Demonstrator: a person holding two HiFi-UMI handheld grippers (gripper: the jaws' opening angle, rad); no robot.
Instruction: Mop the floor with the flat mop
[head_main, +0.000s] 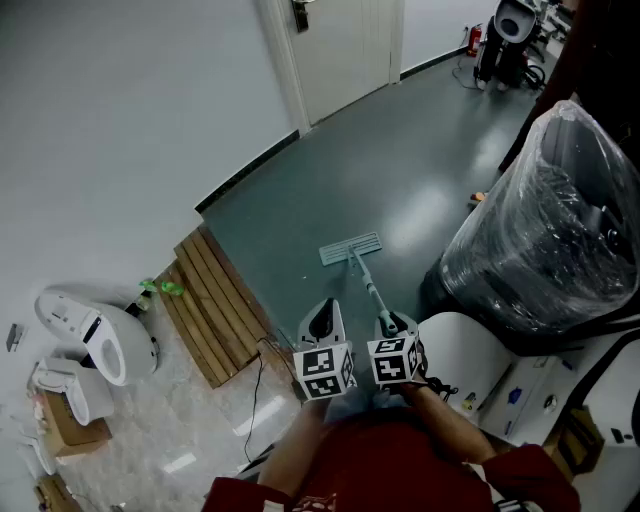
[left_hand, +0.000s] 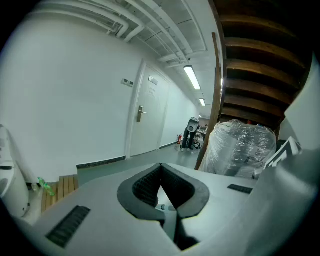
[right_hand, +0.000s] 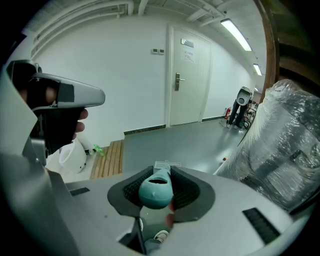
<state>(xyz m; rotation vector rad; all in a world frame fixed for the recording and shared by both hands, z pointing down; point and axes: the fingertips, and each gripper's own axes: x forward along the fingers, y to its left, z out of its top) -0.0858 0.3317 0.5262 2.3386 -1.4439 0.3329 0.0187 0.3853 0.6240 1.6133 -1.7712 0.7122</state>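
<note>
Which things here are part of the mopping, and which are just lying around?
Job: flat mop, held by the right gripper; floor.
Lying about: plastic-wrapped object; wooden slatted board; white appliance.

Bright ceiling strip lights (left_hand: 192, 77) sheen the floor (head_main: 430, 205); both gripper views bulge, corners black.

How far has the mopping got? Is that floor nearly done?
Done: the mop head sits flat on the floor. In hand: the right gripper is shut on the handle; the left gripper is shut, empty. Left: I can't tell mopped from unmopped floor, so possibly most of it.
</note>
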